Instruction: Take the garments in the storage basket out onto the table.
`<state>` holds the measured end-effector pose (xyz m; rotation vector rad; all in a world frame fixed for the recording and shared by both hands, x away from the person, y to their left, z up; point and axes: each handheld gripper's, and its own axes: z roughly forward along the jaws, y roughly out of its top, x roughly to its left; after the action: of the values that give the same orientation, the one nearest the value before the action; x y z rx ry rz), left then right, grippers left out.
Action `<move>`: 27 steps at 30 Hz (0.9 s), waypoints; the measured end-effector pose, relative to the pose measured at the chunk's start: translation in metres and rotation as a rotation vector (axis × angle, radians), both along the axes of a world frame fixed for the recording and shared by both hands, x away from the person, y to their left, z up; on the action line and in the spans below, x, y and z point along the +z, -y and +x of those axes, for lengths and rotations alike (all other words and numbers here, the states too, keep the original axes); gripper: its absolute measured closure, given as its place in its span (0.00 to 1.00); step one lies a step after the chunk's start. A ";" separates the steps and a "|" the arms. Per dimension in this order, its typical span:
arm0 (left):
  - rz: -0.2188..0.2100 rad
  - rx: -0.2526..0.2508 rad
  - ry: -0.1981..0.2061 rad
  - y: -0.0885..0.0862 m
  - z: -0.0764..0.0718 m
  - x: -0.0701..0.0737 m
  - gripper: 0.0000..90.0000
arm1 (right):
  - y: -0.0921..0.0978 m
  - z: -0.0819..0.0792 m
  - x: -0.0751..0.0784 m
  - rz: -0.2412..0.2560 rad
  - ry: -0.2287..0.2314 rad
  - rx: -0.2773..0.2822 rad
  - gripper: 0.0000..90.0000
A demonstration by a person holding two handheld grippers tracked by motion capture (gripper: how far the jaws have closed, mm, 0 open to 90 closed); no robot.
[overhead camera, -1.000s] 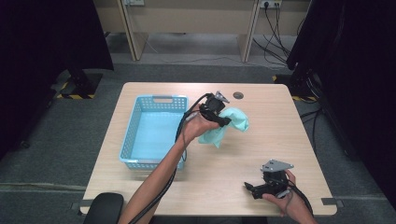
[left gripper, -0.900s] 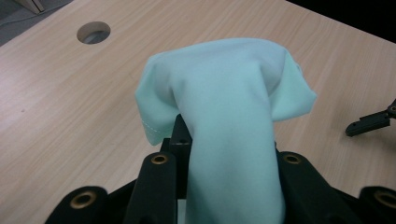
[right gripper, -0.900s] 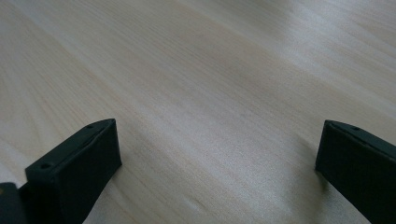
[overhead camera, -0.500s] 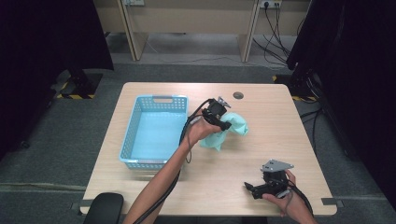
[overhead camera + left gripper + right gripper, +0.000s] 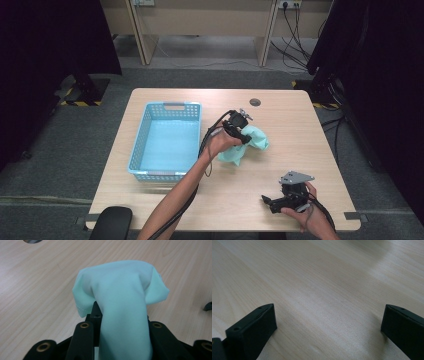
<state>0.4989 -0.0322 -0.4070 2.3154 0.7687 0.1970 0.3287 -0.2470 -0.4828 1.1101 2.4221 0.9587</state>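
Pale wood table [image 5: 300, 145], blue basket [image 5: 170, 140] at its left. The left tongs [image 5: 239, 125] are clamped on a mint cloth [image 5: 255, 140] at mid-table; it drapes beyond the jaws, and the basket lies just to their left. The right tongs [image 5: 280, 202] rest agape near the front edge, well apart.

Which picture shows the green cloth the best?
The left gripper view: the mint green cloth appears close up, bunched between the left gripper and its jaws. The high view shows it small, partly behind the hand. The right gripper view looks at bare wooden table.
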 end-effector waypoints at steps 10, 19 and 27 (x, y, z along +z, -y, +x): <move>0.040 -0.007 -0.036 0.009 0.001 -0.020 0.72 | 0.000 0.000 0.000 0.001 -0.001 0.000 0.00; 0.018 0.000 -0.035 0.010 -0.002 -0.017 0.48 | 0.000 0.000 0.000 0.000 -0.001 0.001 0.00; -0.025 0.050 -0.019 0.010 -0.004 -0.004 0.17 | 0.000 0.000 0.000 0.000 0.000 0.001 0.00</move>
<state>0.4950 -0.0419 -0.4108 2.2788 0.8352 0.1868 0.3287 -0.2470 -0.4829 1.1089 2.4229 0.9594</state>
